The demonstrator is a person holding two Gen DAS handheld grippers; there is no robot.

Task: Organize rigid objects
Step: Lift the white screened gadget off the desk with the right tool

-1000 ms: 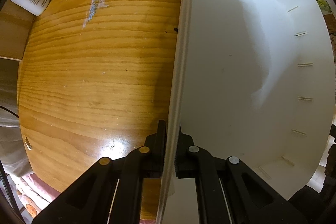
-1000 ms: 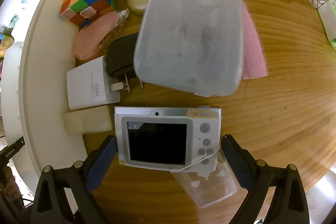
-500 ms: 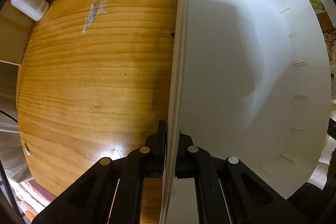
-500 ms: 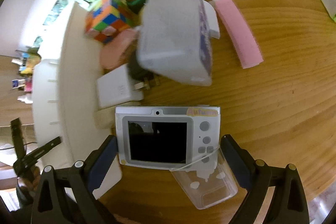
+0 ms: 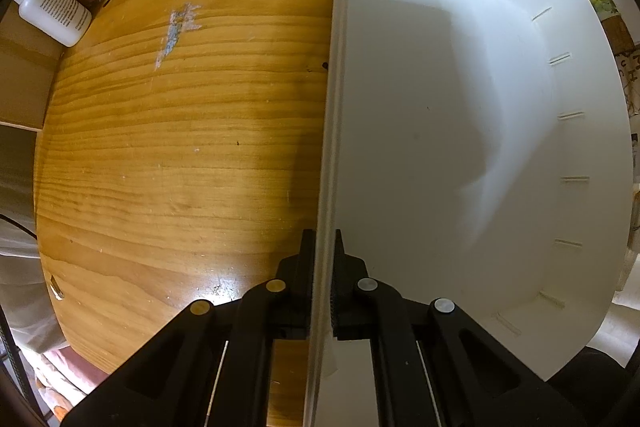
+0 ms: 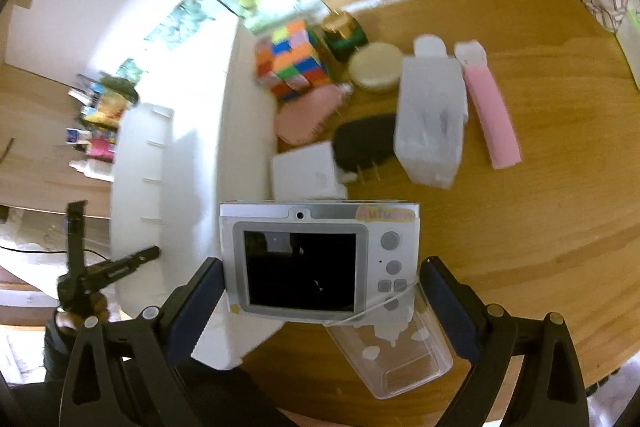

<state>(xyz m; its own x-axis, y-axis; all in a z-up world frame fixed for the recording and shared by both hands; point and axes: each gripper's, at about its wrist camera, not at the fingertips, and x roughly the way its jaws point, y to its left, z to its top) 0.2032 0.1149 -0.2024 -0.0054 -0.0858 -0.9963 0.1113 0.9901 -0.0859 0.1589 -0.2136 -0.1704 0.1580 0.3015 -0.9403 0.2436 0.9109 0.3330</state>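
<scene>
The right gripper [image 6: 320, 267] is closed on a small white digital camera [image 6: 320, 259], its two pads pressed against the camera's short ends, screen facing the lens; the camera is lifted off the worktop [image 6: 540, 227]. A clear plastic case [image 6: 396, 355] hangs just below the camera, seemingly joined to it by a thin white cord. Risk 1: the grip bears only on the narrow ends of a smooth body, so a jolt or a slackened squeeze could let the camera rotate or slip out. Risk 2: the dangling case could catch on the bin's rim or strike the items below, namely the white charger [image 6: 308, 171], the black plug [image 6: 364, 143] and the colour cube [image 6: 292, 59]. The left gripper [image 5: 322, 283] is clamped on the near wall of the white bin [image 5: 460, 147], one finger outside and one inside; the bin appears empty. Risk 3: a pinch on a thin wall could tip or drag the bin if the hand shifts. In the right wrist view the bin [image 6: 192, 155] lies left of the held camera, its rim close beside it.
</scene>
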